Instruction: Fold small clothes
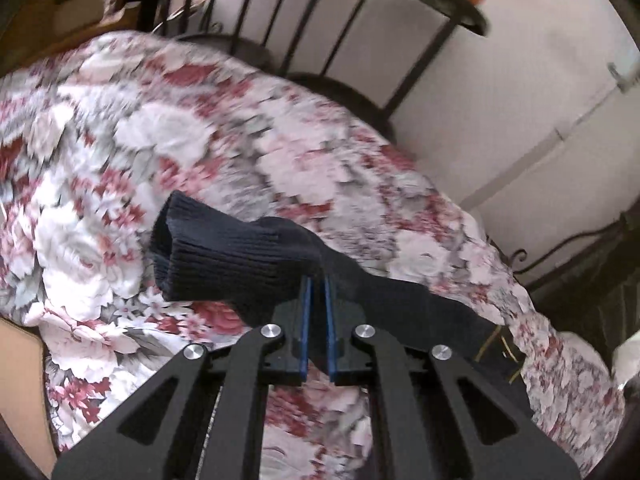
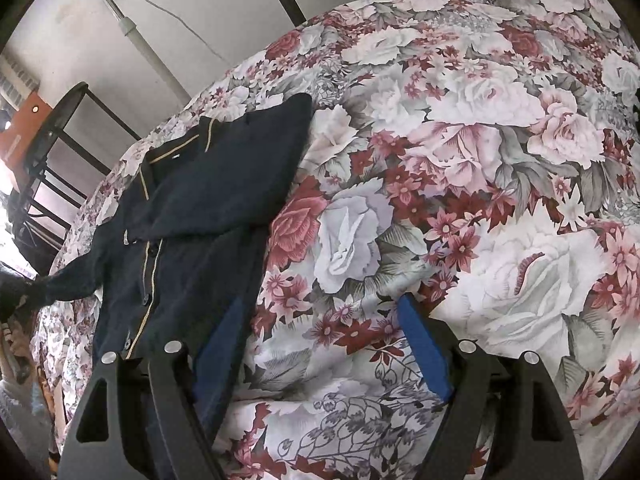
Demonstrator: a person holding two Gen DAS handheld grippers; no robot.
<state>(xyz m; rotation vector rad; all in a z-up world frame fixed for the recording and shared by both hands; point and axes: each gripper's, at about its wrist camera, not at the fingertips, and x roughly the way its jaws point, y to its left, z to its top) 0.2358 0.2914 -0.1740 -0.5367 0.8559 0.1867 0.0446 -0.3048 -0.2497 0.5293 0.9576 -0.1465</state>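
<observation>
Left claw clamped on navy cardigan's ribbed cuff; right claw wide open, empty, over floral bedspread.

Home bedroom (floral bedspread)

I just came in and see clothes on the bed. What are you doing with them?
A person is folding a small dark blue cardigan on the flowery bedspread. The left tool is shut on the cardigan's ribbed sleeve and holds it up off the bed. The right tool is open and empty beside the cardigan.
</observation>
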